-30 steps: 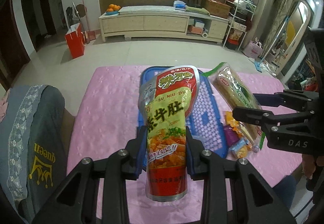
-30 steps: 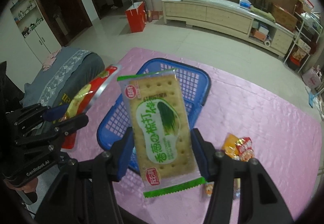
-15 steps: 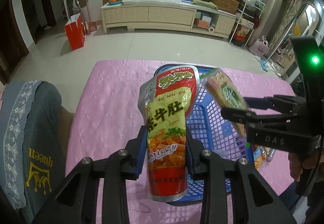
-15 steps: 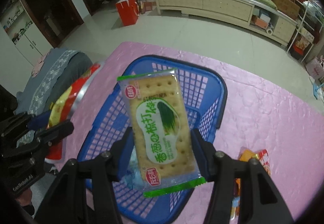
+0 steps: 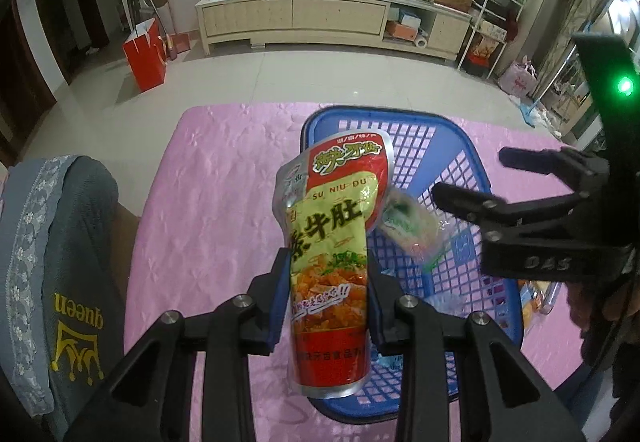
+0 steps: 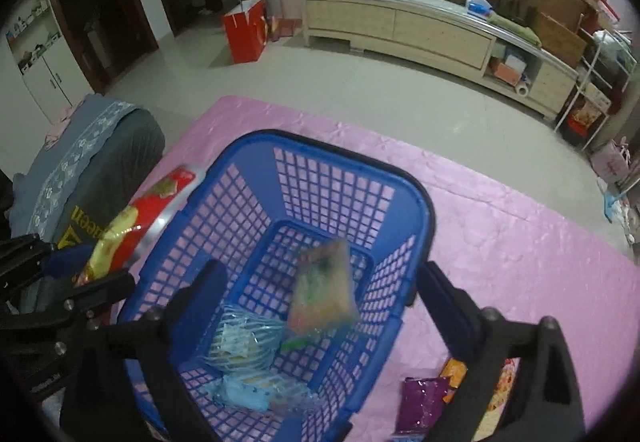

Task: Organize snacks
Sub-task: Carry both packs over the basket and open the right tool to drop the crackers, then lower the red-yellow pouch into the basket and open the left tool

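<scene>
A pink cloth (image 6: pixel 500 250) covers the table under both grippers. On it, directly ahead of and below the right gripper (image 6: pixel 320 278), sits a blue basket (image 6: pixel 416 202) with latticed walls. The right gripper's jaws are opening and stand wide, their pads touching nothing; between and beyond them a blurred cracker packet (image 6: pixel 324 294) hangs free inside the basket, above its floor. Below that packet, nearer the left-hand jaw, pale blue wrapped snacks (image 6: pixel 244 346) lie on the basket floor. Outside the basket, by the right-hand jaw, a purple packet (image 6: pixel 420 402) and an orange one (image 6: pixel 454 370) lie on the cloth. The left gripper (image 5: pixel 326 298) is clamped narrow on the lower half of a red and yellow pouch (image 5: pixel 336 210), which stands upright between its jaws, over the basket's near-left rim
</scene>
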`<state>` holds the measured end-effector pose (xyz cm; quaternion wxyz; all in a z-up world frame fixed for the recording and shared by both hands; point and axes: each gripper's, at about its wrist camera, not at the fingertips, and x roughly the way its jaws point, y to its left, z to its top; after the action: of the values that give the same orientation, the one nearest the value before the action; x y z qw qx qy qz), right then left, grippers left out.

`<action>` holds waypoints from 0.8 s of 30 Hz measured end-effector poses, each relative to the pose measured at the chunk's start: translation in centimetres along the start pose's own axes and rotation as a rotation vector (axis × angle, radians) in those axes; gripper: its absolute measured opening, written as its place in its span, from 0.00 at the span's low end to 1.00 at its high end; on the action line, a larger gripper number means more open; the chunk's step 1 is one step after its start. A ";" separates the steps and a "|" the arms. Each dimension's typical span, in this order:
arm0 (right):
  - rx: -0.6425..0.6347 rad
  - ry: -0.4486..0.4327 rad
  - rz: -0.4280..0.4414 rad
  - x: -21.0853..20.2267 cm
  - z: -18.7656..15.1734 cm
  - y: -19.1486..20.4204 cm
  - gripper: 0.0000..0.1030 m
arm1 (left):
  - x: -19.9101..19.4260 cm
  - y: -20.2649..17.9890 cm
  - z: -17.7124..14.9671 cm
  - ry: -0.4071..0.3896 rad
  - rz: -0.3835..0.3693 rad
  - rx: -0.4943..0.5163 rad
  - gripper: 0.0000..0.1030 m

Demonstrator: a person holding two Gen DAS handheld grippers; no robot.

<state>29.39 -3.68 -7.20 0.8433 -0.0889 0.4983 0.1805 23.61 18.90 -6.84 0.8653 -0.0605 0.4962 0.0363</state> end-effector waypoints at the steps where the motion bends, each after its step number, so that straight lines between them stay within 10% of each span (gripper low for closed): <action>1: 0.007 0.002 0.001 -0.3 -0.1 -0.2 0.95 | -0.1 0.0 -0.2 0.002 -0.003 -0.001 0.30; 24: 0.060 0.052 -0.016 -3.7 -3.7 -4.1 0.95 | -1.0 -4.5 0.6 -0.019 -0.061 0.044 0.31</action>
<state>26.41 -9.45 -5.87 0.8339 -0.0720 0.5244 0.1563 24.13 14.49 -5.38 0.8719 -0.0561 0.4865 -0.0006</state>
